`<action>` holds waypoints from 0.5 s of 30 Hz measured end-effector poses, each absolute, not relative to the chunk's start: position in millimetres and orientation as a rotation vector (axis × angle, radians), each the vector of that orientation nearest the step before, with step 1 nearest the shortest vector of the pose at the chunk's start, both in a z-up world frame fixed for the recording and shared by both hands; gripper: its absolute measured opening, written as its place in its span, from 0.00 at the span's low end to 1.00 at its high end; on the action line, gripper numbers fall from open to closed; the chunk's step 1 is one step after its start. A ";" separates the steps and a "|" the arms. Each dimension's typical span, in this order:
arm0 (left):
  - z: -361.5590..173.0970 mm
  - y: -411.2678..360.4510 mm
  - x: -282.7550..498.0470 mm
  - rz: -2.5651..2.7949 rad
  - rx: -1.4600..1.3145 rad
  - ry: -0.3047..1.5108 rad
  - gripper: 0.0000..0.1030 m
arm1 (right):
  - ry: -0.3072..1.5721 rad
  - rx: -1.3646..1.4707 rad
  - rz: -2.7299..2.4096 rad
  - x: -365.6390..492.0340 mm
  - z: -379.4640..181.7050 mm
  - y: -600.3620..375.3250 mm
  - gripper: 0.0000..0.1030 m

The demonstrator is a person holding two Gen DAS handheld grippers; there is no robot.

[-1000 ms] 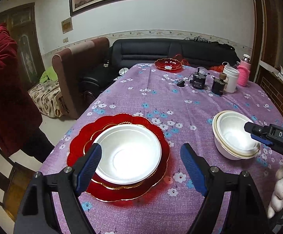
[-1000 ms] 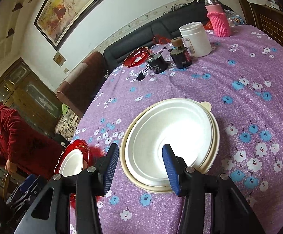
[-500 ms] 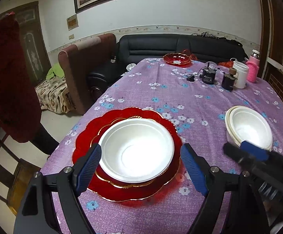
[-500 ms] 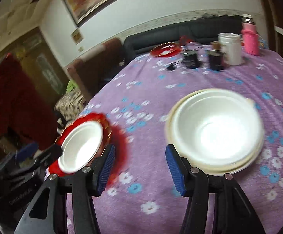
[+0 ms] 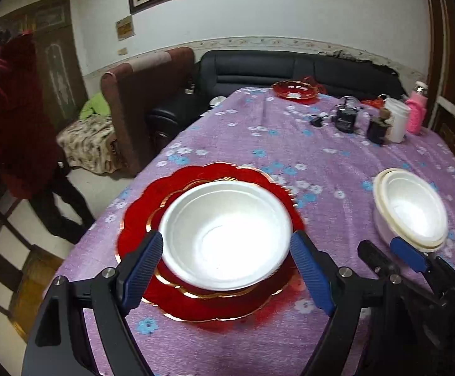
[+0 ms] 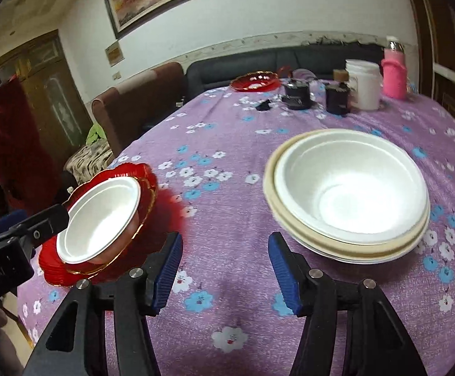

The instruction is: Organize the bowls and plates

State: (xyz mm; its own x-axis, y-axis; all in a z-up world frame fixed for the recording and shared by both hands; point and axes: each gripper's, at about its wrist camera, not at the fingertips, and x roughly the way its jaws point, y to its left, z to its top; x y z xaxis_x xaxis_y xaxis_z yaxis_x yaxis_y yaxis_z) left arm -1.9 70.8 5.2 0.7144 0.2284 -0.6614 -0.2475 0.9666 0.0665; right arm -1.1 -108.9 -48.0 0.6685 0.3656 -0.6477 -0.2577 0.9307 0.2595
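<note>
We note a table (image 6: 227,282) under purple floral cloth. Directly on it: a stack of red scalloped plates (image 5: 177,307) near left, stacked white bowls (image 6: 346,194) right, and far off a red dish (image 6: 254,81), dark jars (image 6: 337,97), white tub (image 6: 363,84), pink bottle (image 6: 393,75).

A white bowl (image 5: 226,235) sits upright in a stack of red scalloped, gold-rimmed plates (image 5: 208,308) near the table's edge. Well apart to the right, two nested bowls (image 6: 348,194), white inside cream, stand upright on the purple cloth
</note>
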 end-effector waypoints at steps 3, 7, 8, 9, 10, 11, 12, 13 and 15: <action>11.2 67.3 3.6 0.197 -0.062 0.728 0.81 | 0.689 0.265 0.351 -3.5 -22.9 -147.3 0.60; 13.0 59.4 15.9 0.094 -0.127 0.771 0.81 | 0.608 0.287 0.210 0.8 7.5 -208.6 0.59; 13.7 55.7 17.5 0.083 -0.131 0.772 0.81 | 0.600 0.292 0.172 4.9 11.8 -224.1 0.59; 14.1 51.9 20.4 0.068 -0.134 0.778 0.81 | 0.598 0.296 0.142 9.1 14.2 -235.3 0.59; 14.1 48.3 22.8 0.058 -0.137 0.786 0.81 | 0.600 0.295 0.117 15.3 15.0 -245.4 0.59; 14.6 45.6 24.7 0.046 -0.142 0.795 0.81 | 0.606 0.287 0.106 20.1 14.9 -248.9 0.59; 15.5 42.8 27.6 0.031 -0.152 0.806 0.81 | 0.619 0.275 0.097 27.9 13.3 -251.7 0.58; 16.2 41.3 28.9 0.025 -0.156 0.809 0.81 | 0.634 0.265 0.094 35.5 11.1 -252.8 0.56; 17.0 40.0 30.1 0.032 -0.153 0.804 0.81 | 0.664 0.243 0.108 44.3 6.0 -249.0 0.50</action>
State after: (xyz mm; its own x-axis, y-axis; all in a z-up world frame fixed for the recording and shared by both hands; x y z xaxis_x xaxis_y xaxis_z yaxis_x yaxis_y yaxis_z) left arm 30.1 40.0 17.0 0.6943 -0.0300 -0.7191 -0.0863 0.9884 -0.1246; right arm 44.3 -249.0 6.0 0.7831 0.1760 -0.5965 -0.0216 0.9663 0.2566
